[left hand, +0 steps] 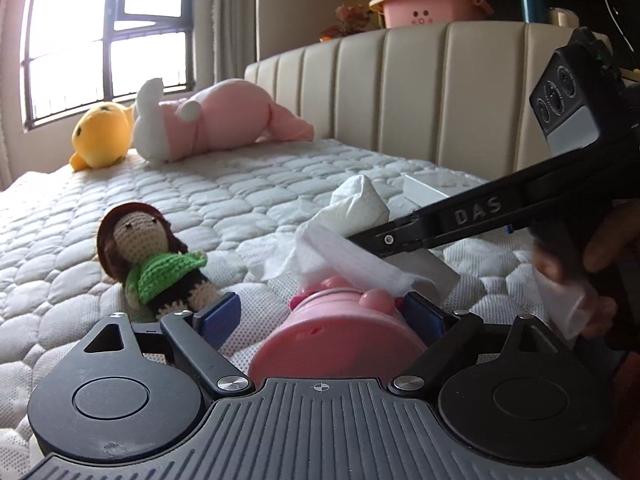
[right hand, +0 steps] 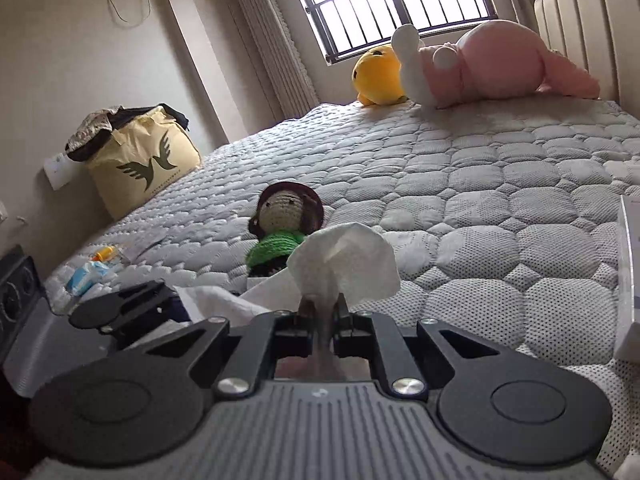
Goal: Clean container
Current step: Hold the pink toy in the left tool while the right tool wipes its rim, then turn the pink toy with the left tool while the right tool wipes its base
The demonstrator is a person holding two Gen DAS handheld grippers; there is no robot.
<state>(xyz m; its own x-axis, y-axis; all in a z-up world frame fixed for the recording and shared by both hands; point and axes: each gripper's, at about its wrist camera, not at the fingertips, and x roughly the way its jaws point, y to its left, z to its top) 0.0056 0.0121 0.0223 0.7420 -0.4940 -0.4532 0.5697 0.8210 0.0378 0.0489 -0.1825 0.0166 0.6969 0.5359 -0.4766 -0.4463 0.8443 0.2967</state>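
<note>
Nearest me, my left tongs (left hand: 320, 312) stand spread around the pink container (left hand: 336, 336), which lies on its side on the bed (left hand: 240, 200); whether the pads actually grip it I cannot tell. My right tongs (right hand: 323, 312) are clamped on a tissue (right hand: 348, 256) (draped over the container's far end). Wiping is in hand; next I'd press and rub the tissue along the container.

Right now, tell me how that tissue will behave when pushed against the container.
The tissue is probably floppy: it droops and bunches from the right gripper. It likely crumples against the pink container rather than pressing firmly.
</note>
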